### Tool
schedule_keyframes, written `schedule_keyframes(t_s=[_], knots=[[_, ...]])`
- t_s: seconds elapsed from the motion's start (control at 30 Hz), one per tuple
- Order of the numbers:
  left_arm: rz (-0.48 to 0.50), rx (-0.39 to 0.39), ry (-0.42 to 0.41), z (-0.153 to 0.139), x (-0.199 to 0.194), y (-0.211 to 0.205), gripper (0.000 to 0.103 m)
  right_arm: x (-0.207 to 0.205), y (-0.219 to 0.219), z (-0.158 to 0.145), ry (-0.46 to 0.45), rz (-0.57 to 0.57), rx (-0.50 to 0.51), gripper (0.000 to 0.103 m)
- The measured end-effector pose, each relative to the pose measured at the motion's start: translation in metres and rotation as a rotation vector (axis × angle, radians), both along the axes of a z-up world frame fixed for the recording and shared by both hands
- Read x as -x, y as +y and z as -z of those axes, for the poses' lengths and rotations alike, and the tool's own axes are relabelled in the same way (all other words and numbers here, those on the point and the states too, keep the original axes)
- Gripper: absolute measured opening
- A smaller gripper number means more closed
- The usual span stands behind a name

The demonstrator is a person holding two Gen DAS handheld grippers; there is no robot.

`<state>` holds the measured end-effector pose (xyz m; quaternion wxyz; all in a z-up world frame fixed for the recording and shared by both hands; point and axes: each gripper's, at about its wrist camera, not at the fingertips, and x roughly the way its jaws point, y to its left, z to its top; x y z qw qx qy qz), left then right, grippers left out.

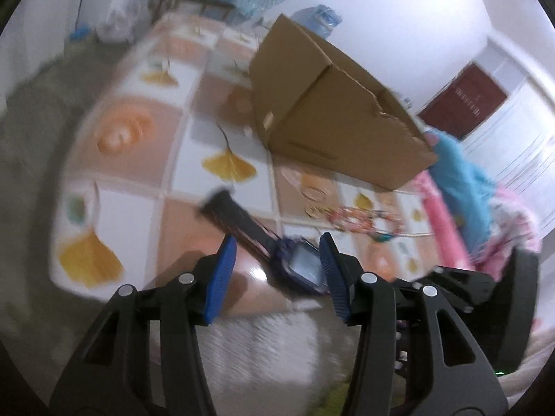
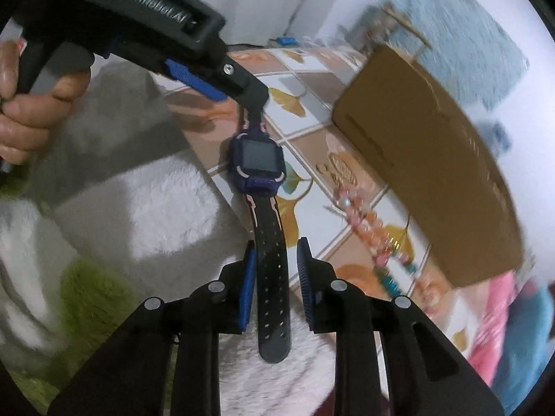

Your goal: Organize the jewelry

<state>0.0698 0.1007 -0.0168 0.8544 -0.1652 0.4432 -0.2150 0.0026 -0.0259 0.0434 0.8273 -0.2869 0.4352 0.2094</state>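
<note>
A dark blue smartwatch (image 1: 303,268) with a black perforated strap lies at the near edge of the tiled table (image 1: 138,138). My left gripper (image 1: 277,239) is open around it. The watch face sits beside the right pad, and a gap shows toward the left pad. In the right wrist view one of the left gripper's fingers (image 2: 249,86) covers the upper strap of the watch (image 2: 258,159). My right gripper (image 2: 277,242) is open, with the long strap between its pads. The strap lies against the left pad and is clear of the right one. Gold hoops (image 2: 341,170) and beaded bracelets (image 2: 367,228) lie by the box.
A brown cardboard box (image 1: 329,114) stands on the table behind the jewelry, also seen as the box (image 2: 433,159) in the right wrist view. White fleece (image 2: 156,215) hangs below the table edge. Pink and blue fabric (image 1: 461,187) is piled at the right. A person's hand (image 2: 27,118) grips the left handle.
</note>
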Motion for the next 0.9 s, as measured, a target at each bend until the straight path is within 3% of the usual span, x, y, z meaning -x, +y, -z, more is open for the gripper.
schedule_keyframes(t_s=[0.13, 0.27, 0.37, 0.53, 0.63, 0.9], knots=[[-0.02, -0.206, -0.086, -0.006, -0.018, -0.013, 0.041, 0.001, -0.005, 0.008, 0.029, 0.032, -0.05, 0.024], [-0.033, -0.326, -0.09, 0.003, -0.032, -0.017, 0.032, -0.001, -0.006, 0.01, 0.031, 0.045, -0.069, 0.026], [-0.038, -0.379, -0.073, 0.013, -0.037, -0.016, 0.031, -0.005, -0.01, 0.012, 0.056, 0.056, -0.092, 0.027], [-0.035, -0.381, -0.076, 0.017, -0.036, -0.013, 0.031, -0.016, -0.021, 0.001, 0.157, 0.073, -0.274, 0.028], [-0.035, -0.381, -0.074, 0.018, -0.037, -0.014, 0.031, -0.028, -0.026, -0.001, 0.202, 0.111, -0.371, 0.035], [-0.039, -0.377, -0.076, 0.018, -0.037, -0.014, 0.032, -0.037, -0.011, 0.014, 0.191, 0.112, -0.346, 0.035]])
